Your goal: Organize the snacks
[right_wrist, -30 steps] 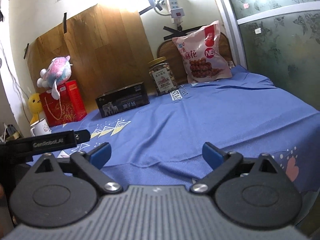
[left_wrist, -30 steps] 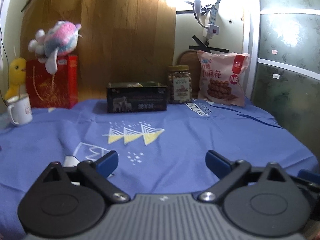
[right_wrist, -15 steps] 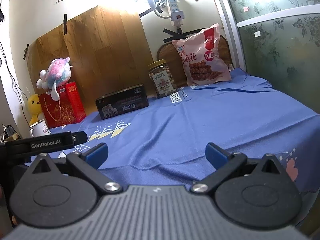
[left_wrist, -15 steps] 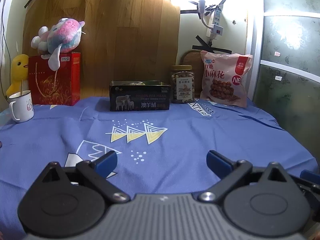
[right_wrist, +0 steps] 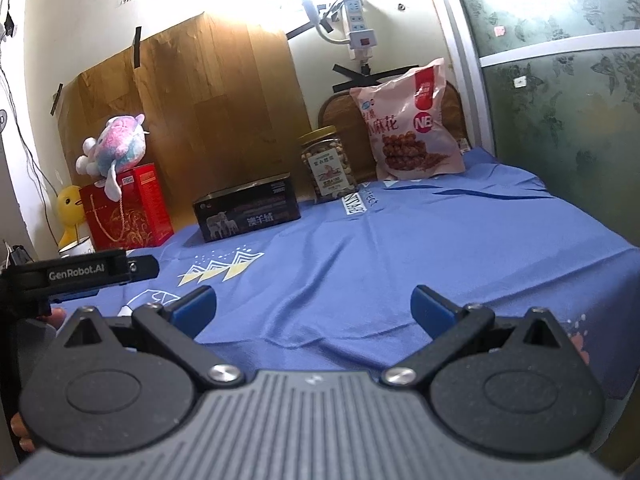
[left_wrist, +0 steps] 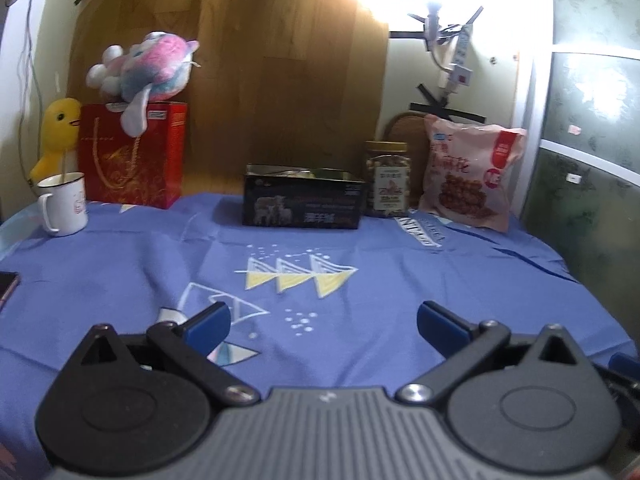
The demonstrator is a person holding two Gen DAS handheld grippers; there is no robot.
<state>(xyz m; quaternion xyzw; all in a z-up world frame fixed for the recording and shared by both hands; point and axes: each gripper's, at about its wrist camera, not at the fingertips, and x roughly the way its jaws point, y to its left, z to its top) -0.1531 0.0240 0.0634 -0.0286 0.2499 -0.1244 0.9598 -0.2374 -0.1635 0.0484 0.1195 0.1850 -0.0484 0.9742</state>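
Observation:
A pink snack bag (left_wrist: 472, 180) (right_wrist: 412, 132) leans upright at the back right. A clear nut jar (left_wrist: 387, 179) (right_wrist: 329, 164) stands left of it. An open black box (left_wrist: 304, 202) (right_wrist: 246, 213) sits left of the jar on the blue cloth (left_wrist: 360, 280). My left gripper (left_wrist: 322, 324) is open and empty, low over the near cloth, far from the snacks. My right gripper (right_wrist: 312, 306) is open and empty near the front edge. The left gripper's body (right_wrist: 80, 272) shows at the left of the right wrist view.
A red gift bag (left_wrist: 132, 156) with a plush toy (left_wrist: 144, 68) on top stands at the back left, by a yellow duck (left_wrist: 56, 132) and a white mug (left_wrist: 64, 204). A dark flat object (left_wrist: 8, 284) lies at the left edge. A glass door (right_wrist: 560, 120) bounds the right.
Both grippers have tilted or risen slightly, so the snacks sit lower in view. Jaws stay open. No object on the cloth has moved.

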